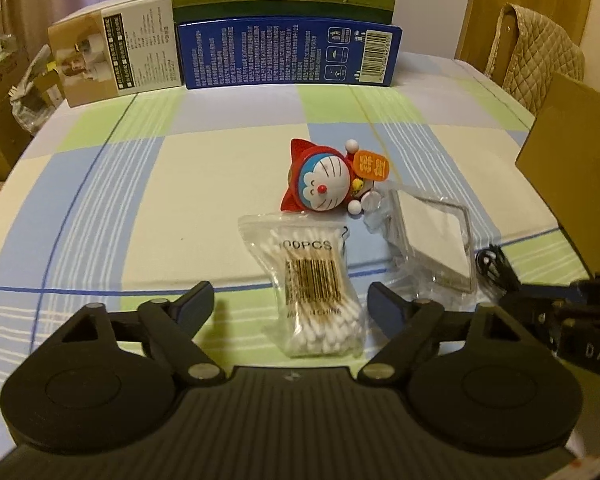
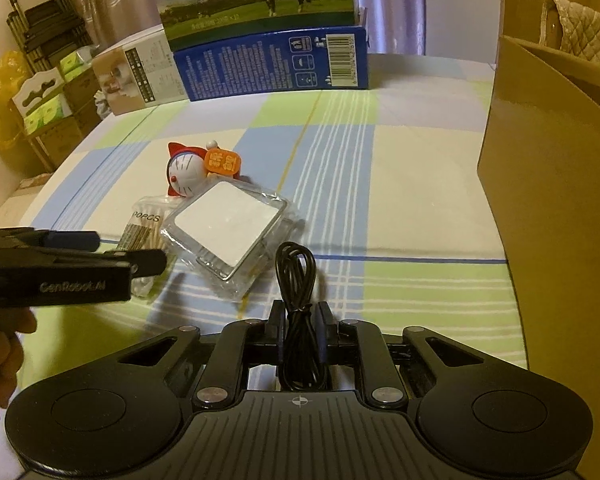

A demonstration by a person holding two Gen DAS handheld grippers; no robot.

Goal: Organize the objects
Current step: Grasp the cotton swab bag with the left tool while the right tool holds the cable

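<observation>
Your left claw (image 1: 290,306) is spread wide just above the checked tabletop (image 1: 204,184), one finger on each side of the clear bag of cotton swabs (image 1: 314,284), without touching it. The bag lies flat with its barcode label up. Just beyond it, the red-hooded cat figurine (image 1: 322,180) lies on its side, its head touching the bag's far edge, an orange sign beside its head. To the right of the swabs sits a clear plastic case with a white square pad (image 1: 432,236) inside, tilted, one corner against the figurine.

Further right, your right claw (image 2: 300,314) is clamped on the coiled black cable (image 2: 298,280); the cable's loop sticks forward past the fingertips and the rest of the coil runs back between the jaws. The cable lies at the near right of the plastic case, close to it. From the left camera only a bit of that cable shows at the right edge.

On the far right stands a brown cardboard box (image 2: 552,184), well apart from the small items. Along the far edge of the tabletop sit a pale carton (image 1: 116,60) on its side and a blue milk carton (image 1: 288,54).
</observation>
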